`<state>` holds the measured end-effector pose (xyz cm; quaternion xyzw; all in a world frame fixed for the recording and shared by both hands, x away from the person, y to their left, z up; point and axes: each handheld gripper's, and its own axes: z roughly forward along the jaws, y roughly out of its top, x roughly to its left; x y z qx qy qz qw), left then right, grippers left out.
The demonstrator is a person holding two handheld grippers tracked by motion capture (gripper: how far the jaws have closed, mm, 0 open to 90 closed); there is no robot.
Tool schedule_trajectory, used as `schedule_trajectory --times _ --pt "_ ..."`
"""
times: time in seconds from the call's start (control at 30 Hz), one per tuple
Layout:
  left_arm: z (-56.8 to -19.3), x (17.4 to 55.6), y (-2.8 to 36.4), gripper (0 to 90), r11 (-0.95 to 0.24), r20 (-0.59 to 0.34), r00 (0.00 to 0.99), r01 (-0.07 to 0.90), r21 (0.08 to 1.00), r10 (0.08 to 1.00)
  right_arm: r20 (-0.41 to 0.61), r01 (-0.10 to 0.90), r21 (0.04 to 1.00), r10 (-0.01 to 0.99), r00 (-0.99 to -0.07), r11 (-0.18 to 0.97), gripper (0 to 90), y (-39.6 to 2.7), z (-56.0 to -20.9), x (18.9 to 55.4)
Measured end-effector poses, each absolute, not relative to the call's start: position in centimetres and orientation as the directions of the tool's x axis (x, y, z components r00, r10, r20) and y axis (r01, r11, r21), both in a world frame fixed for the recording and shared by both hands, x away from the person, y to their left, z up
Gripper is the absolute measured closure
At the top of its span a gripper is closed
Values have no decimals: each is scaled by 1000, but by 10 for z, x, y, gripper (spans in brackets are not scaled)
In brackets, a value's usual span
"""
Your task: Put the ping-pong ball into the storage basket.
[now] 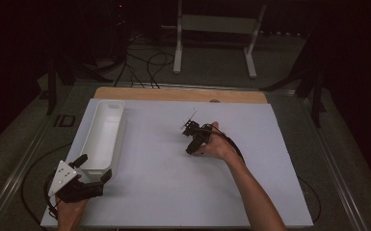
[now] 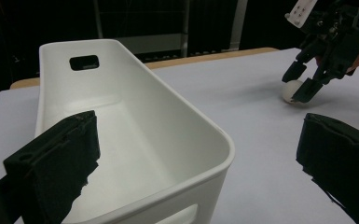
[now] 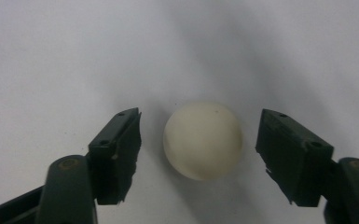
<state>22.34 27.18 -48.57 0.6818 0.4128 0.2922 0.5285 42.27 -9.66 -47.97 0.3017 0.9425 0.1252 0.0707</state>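
The right gripper (image 3: 198,140) has its jaws on either side of a white ball (image 3: 202,140), not yet touching it, small gaps on both sides. The ball sits on the white table (image 1: 173,192), right of centre. The left gripper (image 1: 92,174) is spread wide at the near end of a white bin (image 1: 107,130), holding nothing.

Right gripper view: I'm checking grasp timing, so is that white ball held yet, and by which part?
Not yet. The white ball sits on the table between the right gripper jaws, with a gap either side. The left gripper holds nothing.
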Motion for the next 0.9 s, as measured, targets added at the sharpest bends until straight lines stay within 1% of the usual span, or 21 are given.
schedule_trajectory --times 0.03,0.1,0.23,0.53,0.63,0.9 --pt "-486 223 272 0 -101 -38 488 254 962 872 -58 551 279 586 -808 787 329 -97 -480 423" --pt "-486 223 272 0 -100 -38 487 254 962 872 -58 550 268 584 -810 791 365 -97 -481 423" --pt "-486 223 272 0 -102 -37 488 254 962 872 -54 548 265 580 -813 793 399 -96 -481 422" --pt "-486 223 272 0 -102 -36 487 254 962 872 -49 553 259 583 -811 792 449 -97 -483 423" --pt "-486 223 272 0 -101 -37 487 253 962 873 -48 554 258 583 -811 792 489 -97 -482 423" --pt "-486 223 272 0 -100 -38 486 254 962 873 -49 547 256 576 -816 797 503 -97 -482 422"
